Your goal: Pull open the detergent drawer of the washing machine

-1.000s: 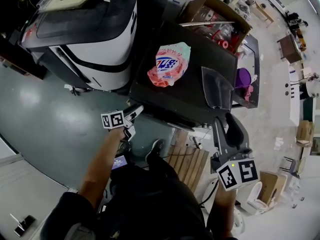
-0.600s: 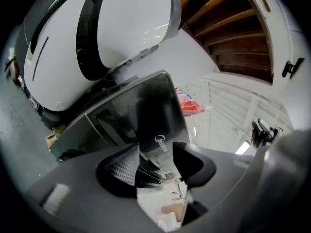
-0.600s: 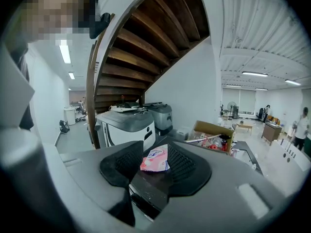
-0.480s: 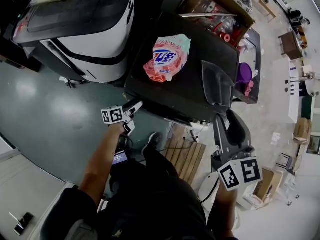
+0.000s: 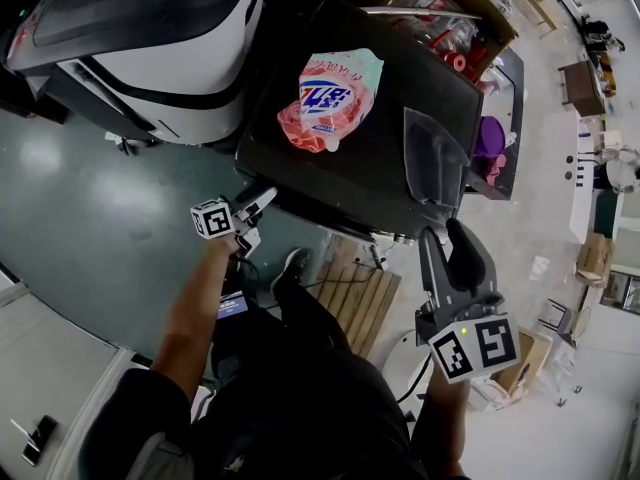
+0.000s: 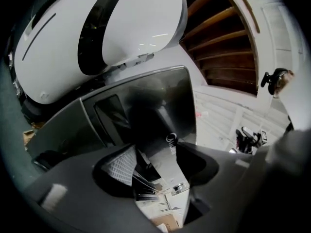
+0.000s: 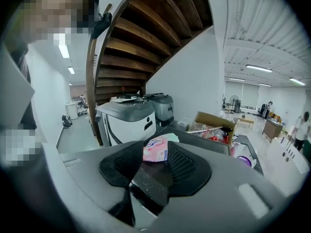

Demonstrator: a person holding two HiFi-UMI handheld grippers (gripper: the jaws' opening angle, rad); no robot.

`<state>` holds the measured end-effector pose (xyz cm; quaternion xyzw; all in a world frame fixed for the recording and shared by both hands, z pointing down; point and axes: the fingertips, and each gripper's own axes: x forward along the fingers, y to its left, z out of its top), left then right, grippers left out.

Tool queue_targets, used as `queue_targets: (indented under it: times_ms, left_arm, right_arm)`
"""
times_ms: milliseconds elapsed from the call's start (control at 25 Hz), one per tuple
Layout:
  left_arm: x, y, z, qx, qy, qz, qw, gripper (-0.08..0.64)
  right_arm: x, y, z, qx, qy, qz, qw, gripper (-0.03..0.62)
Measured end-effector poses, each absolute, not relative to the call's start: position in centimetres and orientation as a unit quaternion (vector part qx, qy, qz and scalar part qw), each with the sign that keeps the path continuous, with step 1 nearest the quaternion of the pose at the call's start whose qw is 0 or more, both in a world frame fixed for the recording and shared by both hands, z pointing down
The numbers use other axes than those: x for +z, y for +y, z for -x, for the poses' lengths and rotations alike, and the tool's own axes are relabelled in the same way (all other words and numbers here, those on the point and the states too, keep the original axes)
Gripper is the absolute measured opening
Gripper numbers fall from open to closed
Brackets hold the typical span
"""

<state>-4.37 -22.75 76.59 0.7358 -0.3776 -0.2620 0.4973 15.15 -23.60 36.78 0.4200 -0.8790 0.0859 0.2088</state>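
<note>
Your left gripper [image 6: 154,166]: 2 jaws just been opening, now part-way apart, clenching nothing. Glossy dark-grey front of black boxy washing machine [image 6: 146,101] just ahead; detergent drawer indistinct there. Your right gripper [image 7: 155,166]: jaws apart, empty.

Blue lettering on the pink detergent bag [image 5: 330,98] is too small to read.

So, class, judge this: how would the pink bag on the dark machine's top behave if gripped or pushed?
The pink bag looks crinkled and bulging, so probably soft and saggy when lifted. It lies flat, so it should slide rather than roll. Its plastic-looking skin may be slippery.
</note>
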Motion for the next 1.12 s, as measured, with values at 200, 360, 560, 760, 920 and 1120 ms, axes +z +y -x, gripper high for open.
queue_targets:
  times_ms: [200,360,560,760,920,1120]
  left_arm:
    - [75.2,-23.6,3.5,-0.296,-0.325,-0.761,0.476,0.345]
    - [74.9,-23.9,3.5,-0.346,-0.288,-0.763,0.464,0.347]
    - [74.3,-24.1,4.2,-0.458,-0.285,-0.707,0.457,0.362]
    - [74.4,-24.0,4.6,-0.489,-0.308,-0.672,0.464,0.368]
    - [74.0,-21.2,4.9,-0.504,-0.309,-0.659,0.464,0.364]
    - [73.8,-18.2,4.8,-0.498,-0.303,-0.658,0.477,0.367]
  right_arm:
    - [38.7,-23.7,-15.4,0.097,-0.875,-0.416,0.23,0.152]
    - [40.6,-23.7,-16.0,0.108,-0.868,-0.418,0.247,0.152]
    - [43.3,-23.1,-16.7,0.132,-0.857,-0.422,0.264,0.152]
    - [44.3,-22.7,-17.6,0.142,-0.846,-0.437,0.27,0.152]
    - [44.3,-22.4,-18.1,0.147,-0.841,-0.447,0.267,0.152]
    - [44.5,-22.1,-17.9,0.154,-0.841,-0.45,0.258,0.152]
